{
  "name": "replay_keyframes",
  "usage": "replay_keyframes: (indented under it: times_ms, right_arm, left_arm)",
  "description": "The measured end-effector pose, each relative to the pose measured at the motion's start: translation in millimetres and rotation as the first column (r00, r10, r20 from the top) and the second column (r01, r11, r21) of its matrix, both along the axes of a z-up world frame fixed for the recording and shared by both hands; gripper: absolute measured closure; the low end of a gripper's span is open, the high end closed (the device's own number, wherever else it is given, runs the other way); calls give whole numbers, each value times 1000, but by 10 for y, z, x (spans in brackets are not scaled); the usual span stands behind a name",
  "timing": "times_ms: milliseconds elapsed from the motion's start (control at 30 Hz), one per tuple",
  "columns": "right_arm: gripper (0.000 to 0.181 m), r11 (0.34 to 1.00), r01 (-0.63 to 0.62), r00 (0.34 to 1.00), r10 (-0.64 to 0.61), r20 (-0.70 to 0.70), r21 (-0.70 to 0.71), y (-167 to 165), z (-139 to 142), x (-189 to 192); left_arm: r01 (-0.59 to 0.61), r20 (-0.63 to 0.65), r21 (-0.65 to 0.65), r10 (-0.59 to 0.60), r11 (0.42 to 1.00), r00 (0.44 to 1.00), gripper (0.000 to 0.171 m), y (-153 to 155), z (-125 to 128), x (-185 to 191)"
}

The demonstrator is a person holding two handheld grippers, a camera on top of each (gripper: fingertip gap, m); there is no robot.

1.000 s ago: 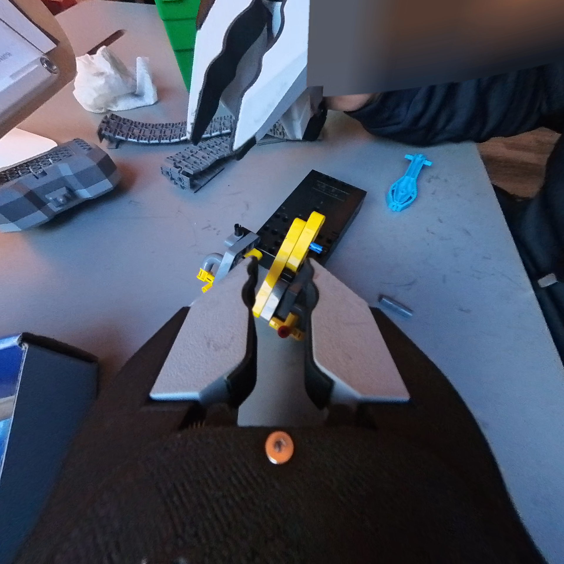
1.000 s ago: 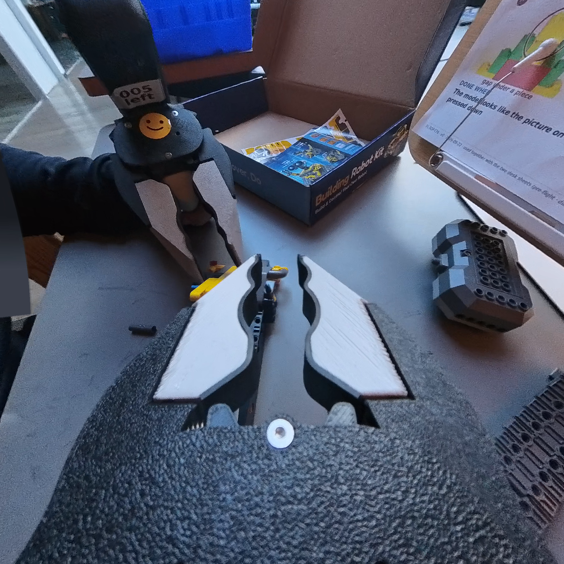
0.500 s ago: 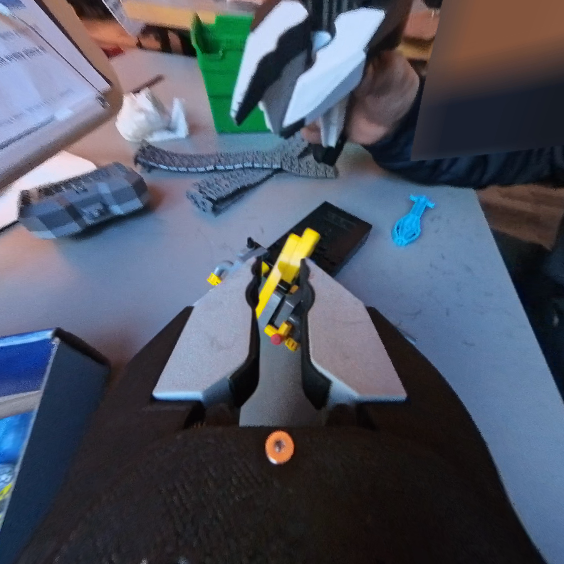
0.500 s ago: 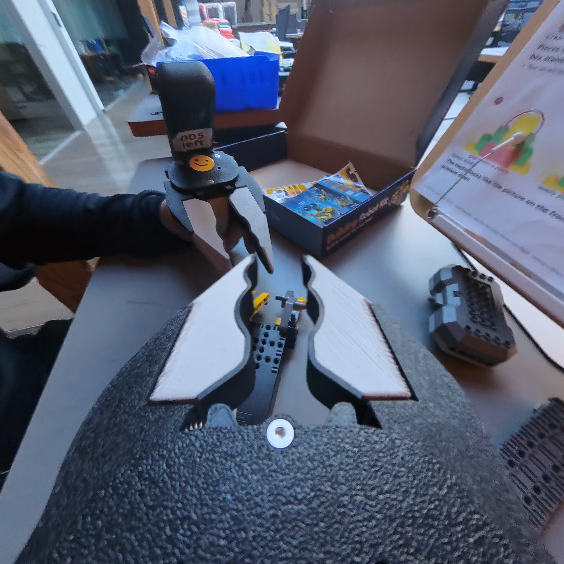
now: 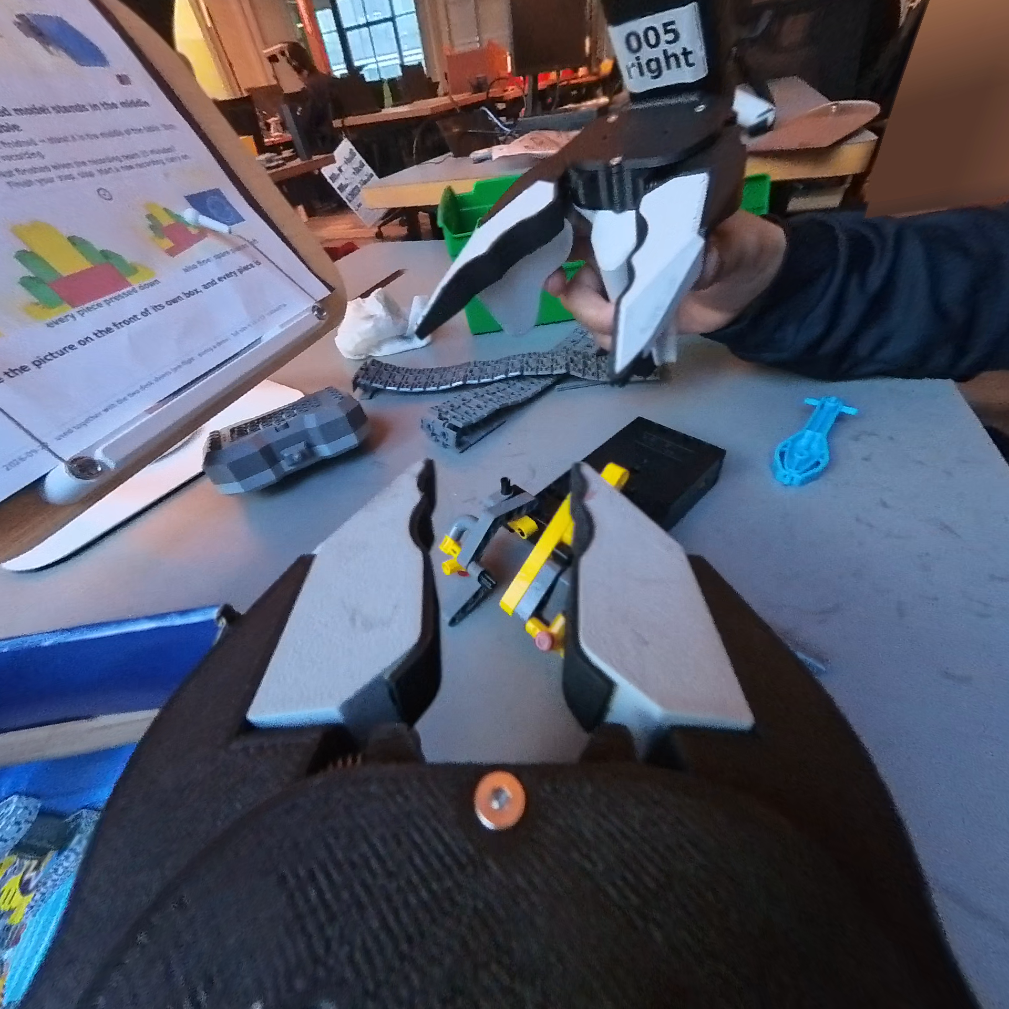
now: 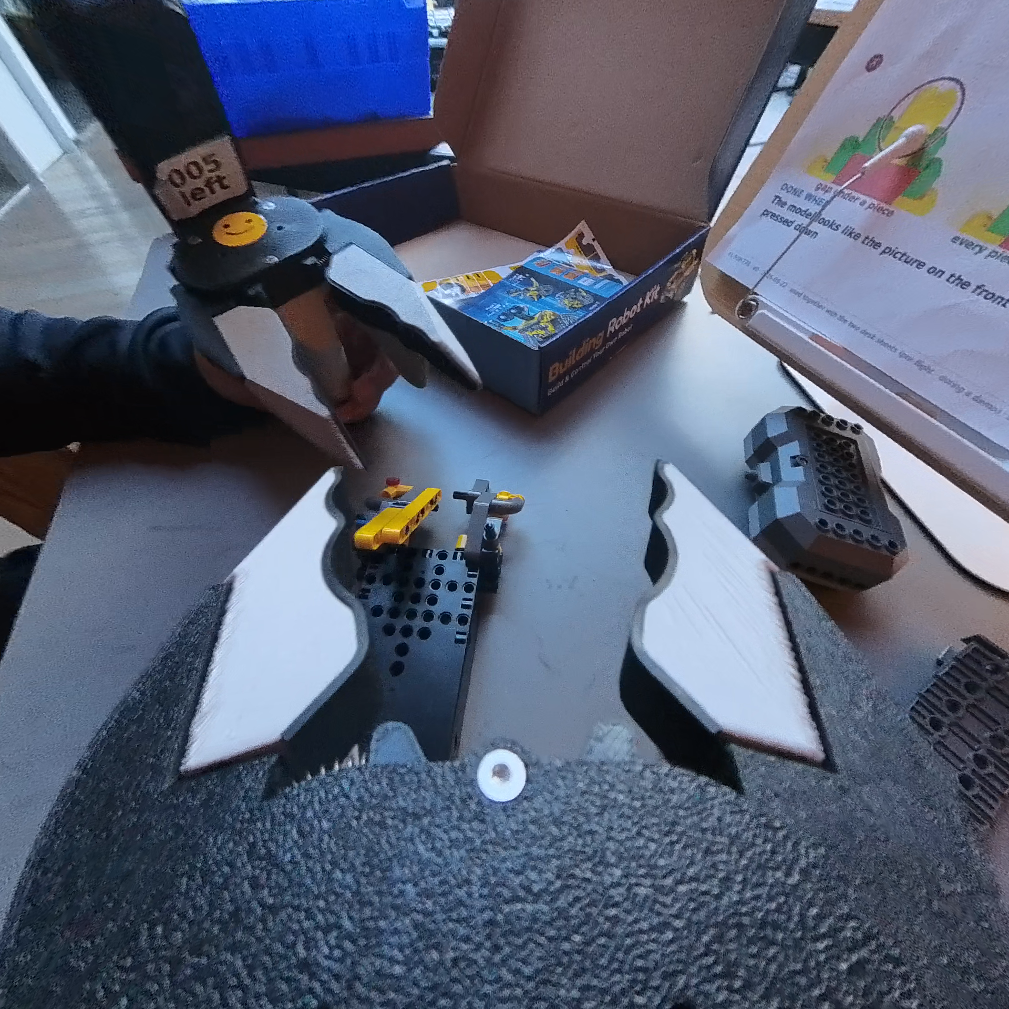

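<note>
A small brick model lies on the grey table: a black perforated plate (image 5: 655, 469) with a yellow beam (image 5: 546, 551) and a grey arm (image 5: 491, 518) at its near end. My left gripper (image 5: 502, 480) is open and empty just above the model, its right finger beside the yellow beam. My right gripper (image 6: 498, 478) is wide open and empty, raised over the black plate (image 6: 420, 628), with the yellow beam (image 6: 398, 518) and grey arm (image 6: 483, 513) beyond. The right gripper (image 5: 546, 306) shows in the left wrist view, the left gripper (image 6: 412, 423) in the right wrist view.
A grey studded block (image 5: 284, 437) and grey track chains (image 5: 491, 377) lie left and behind. A blue plastic tool (image 5: 808, 442) lies right. An open cardboard box (image 6: 546, 273), a tilted instruction board (image 6: 901, 218), a green bin (image 5: 491, 218) and crumpled tissue (image 5: 377, 327) ring the table. The black plate (image 6: 420, 628) is about 8 cm from both grippers' fingertips.
My left gripper opened and let go of the yellow beam; the model now lies on the table. My right gripper opened much wider and lifted away from the model.
</note>
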State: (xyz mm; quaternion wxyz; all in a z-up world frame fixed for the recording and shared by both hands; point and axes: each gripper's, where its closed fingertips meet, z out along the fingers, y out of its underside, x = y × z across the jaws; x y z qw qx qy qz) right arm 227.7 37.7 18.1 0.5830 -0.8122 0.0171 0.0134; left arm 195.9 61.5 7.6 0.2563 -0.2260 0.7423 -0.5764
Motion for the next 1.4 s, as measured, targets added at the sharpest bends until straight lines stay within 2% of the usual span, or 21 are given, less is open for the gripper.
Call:
replay_keyframes:
  times_ms: [33, 100, 167, 233, 300, 367, 433, 500, 533, 567, 600, 700, 767, 800, 867, 967, 1000, 1100, 1200, 1300, 1400]
  right_arm:
    - [76, 1000, 18, 1000, -18, 13, -9, 8, -25, 24]
    - [76, 999, 43, 998, -42, 46, -17, 23, -51, 44]
    - [85, 997, 70, 996, -69, 58, -18, 33, -66, 67]
    - [88, 995, 99, 995, -98, 32, -30, 39, -78, 97]
    - [90, 991, 132, 990, -130, 62, -25, 15, -53, 147]
    - [79, 989, 136, 990, -134, 38, -50, -24, -73, 164]
    - [74, 989, 121, 992, -124, -28, -86, -77, -122, 176]
    - [75, 998, -22, 992, 15, -123, -51, -124, -70, 1]
    - [82, 999, -42, 988, 40, -149, -9, -142, 0, -20]
    - [107, 999, -52, 986, 53, -160, 13, -163, 46, -26]
    - [116, 997, -69, 984, 71, -161, 18, -186, 74, -45]
    - [96, 997, -47, 987, 55, -151, 56, -208, 164, -6]
    - [57, 999, 22, 992, -16, -129, 47, -198, 144, 101]
    - [55, 997, 75, 992, -72, -100, 32, -193, 110, 183]
    - [79, 991, 132, 991, -132, -27, -14, -196, 19, 266]
    - [80, 993, 108, 992, -110, -54, -41, -185, -8, 179]
    - [81, 994, 104, 992, -105, -66, -17, -178, 34, 160]
    - [75, 991, 117, 992, -120, 43, 70, -185, 163, 218]
    - [62, 987, 157, 978, -159, 136, 21, -205, 62, 341]
    - [67, 960, 279, 954, -281, 103, 35, -210, 34, 541]
    - [68, 963, 270, 961, -271, 58, 30, -222, 41, 492]
  left_arm:
    - [-18, 6, -1, 18, 1000, 1000, 115, -11, 4, 19]
    - [-28, 29, 5, 28, 1000, 999, 115, -23, 19, 18]
    - [-50, 67, -6, 51, 999, 996, 118, 4, 64, 23]
    - [-81, 96, -70, 88, 994, 992, 108, 49, 155, 51]
    - [-74, 67, -93, 81, 993, 994, 111, 51, 166, 47]
    - [-82, 6, -32, 82, 996, 997, 124, 39, 48, 50]
    - [-37, -8, 0, 37, 999, 999, 149, -40, -2, -6]
    - [-61, 0, 19, 61, 998, 998, 154, -41, -15, 16]
    - [-68, -11, 46, 69, 997, 998, 168, -23, -46, 18]
    - [-85, -27, 59, 86, 995, 996, 171, 17, -76, 36]
    - [-97, -54, 52, 100, 994, 994, 171, 54, -99, 54]
    - [-110, -117, -7, 108, 994, 987, 171, 138, -91, 75]
    - [-112, -120, -19, 108, 994, 987, 171, 166, -80, 69]
    - [-112, -126, -17, 109, 994, 986, 171, 175, -87, 64]
    - [-111, -125, -1, 110, 994, 986, 171, 186, -103, 57]
    - [-120, -110, -1, 119, 993, 987, 171, 199, -89, 62]
    - [-126, -112, -5, 124, 992, 986, 171, 206, -87, 70]
    - [-185, -145, -30, 179, 982, 973, 143, 270, -88, 150]
    - [-231, -152, -73, 218, 970, 964, 134, 333, -41, 212]
    - [-243, -163, -82, 228, 967, 960, 132, 353, -37, 236]
    - [-246, -146, -11, 242, 969, 959, 122, 339, -114, 239]
